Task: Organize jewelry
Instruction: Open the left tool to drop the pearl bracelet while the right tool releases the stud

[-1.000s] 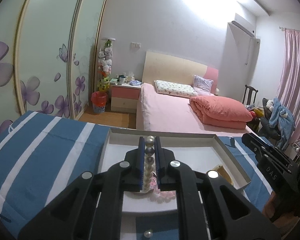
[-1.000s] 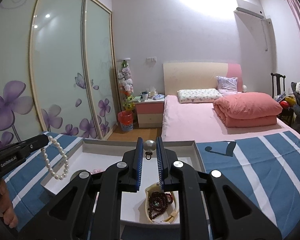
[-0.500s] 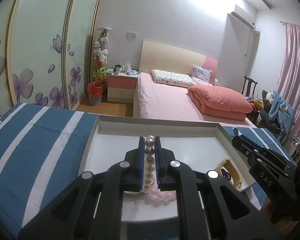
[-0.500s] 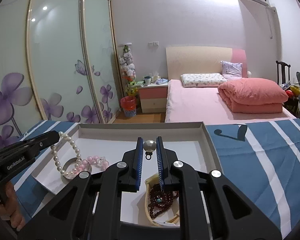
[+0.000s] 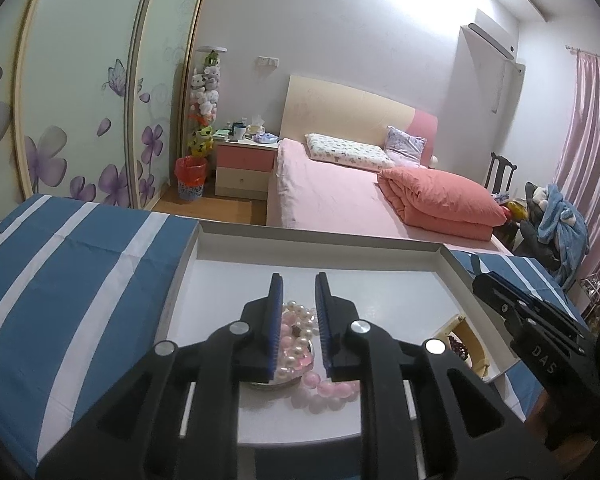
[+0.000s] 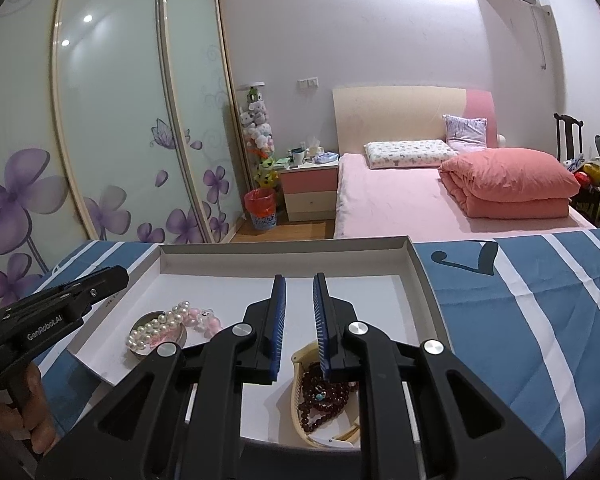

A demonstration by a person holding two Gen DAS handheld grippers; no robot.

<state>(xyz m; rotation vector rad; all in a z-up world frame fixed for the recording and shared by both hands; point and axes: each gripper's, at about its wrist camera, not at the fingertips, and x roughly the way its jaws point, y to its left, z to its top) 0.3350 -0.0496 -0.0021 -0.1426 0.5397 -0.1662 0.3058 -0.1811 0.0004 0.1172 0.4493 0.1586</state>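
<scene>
Tray: a shallow white tray (image 6: pixel 413 264) sits on a blue-and-white striped cloth (image 6: pixel 519 312); all the jewelry in view lies inside it

Pearl strand: the white pearl strand (image 6: pixel 156 326) rests coiled on a small round dish (image 6: pixel 140 350) at about 9 o'clock from the right gripper; pink beads (image 6: pixel 204 318) lie touching it, spilling off the dish toward 3 o'clock

Dark beads: a dark red bead string (image 6: pixel 323 394) sits in a cream-coloured holder (image 6: pixel 298 384) at 5 o'clock in the tray

Left gripper: the left gripper (image 5: pixel 298 316) hovers over the dish; its jaws are opening, with the pearls seen below between them and no pad pressing on them

Right gripper: the right gripper (image 6: pixel 300 316) shows a gap between its blue pads with nothing in it; the dark beads lie just under its right finger

Progress: 3 pieces appear placed, so the sorting looks far along; I judge the pearl drop to be finishing; whether more jewelry waits outside the tray cannot be told

Writing: "GenRobot.AI" reads on the left gripper's side in the right view; "DAS" reads on the right gripper's side in the left view
</scene>
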